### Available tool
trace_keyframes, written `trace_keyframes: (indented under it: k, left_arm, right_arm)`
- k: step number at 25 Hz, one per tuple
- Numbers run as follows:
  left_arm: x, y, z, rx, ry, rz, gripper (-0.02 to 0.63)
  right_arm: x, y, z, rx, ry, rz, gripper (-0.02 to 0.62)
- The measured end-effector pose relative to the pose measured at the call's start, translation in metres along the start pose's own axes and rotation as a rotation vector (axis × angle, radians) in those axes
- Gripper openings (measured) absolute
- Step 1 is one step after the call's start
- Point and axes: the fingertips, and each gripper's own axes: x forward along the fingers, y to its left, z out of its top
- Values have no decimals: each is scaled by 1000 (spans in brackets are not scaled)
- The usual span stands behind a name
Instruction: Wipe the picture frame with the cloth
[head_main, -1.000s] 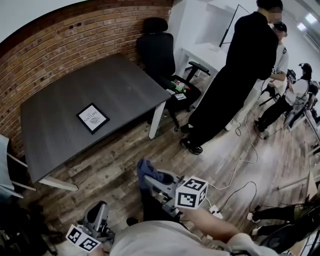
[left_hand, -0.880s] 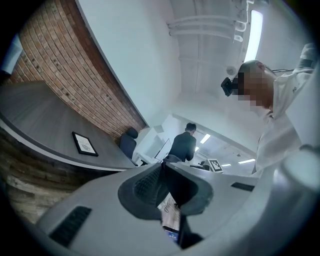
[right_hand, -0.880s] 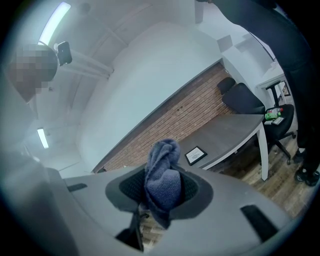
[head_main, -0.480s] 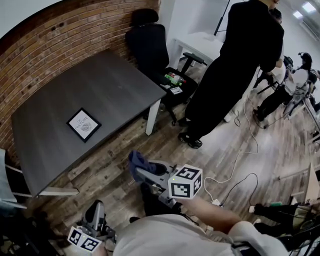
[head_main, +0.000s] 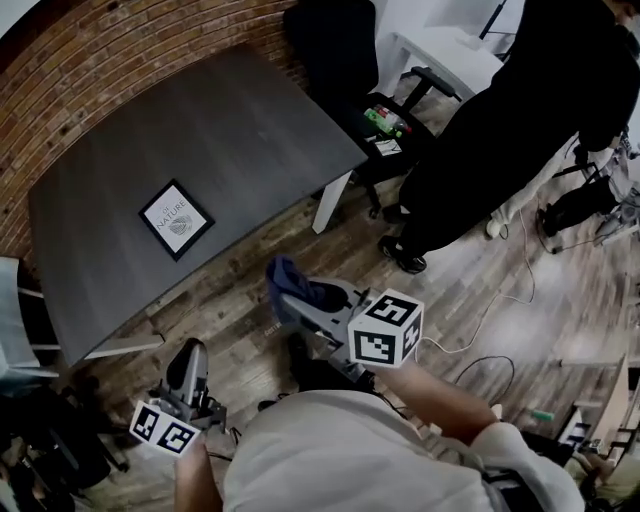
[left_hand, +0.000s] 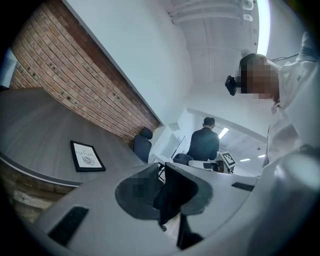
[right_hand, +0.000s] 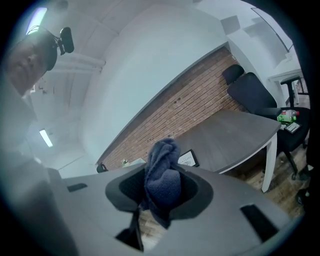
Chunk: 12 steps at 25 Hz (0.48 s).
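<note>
Gripping the cloth (right_hand: 162, 165) – right gripper (right_hand: 161, 194); left gripper (left_hand: 167, 194) closed, empty.

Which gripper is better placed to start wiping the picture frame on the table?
Right. The right gripper clamps the blue cloth and points toward the picture frame on the table; the left gripper is shut and empty.

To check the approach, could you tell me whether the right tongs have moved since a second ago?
Yes: the right tongs, shut on the cloth, have come nearer the edge of the table.
</note>
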Motion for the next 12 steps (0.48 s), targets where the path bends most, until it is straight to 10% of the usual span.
trace_keyframes:
  k: [12]
  left_arm:
    - [42, 64, -6, 47, 92, 199, 127]
  right_arm:
    - [48, -50, 25, -3, 91, 21, 121]
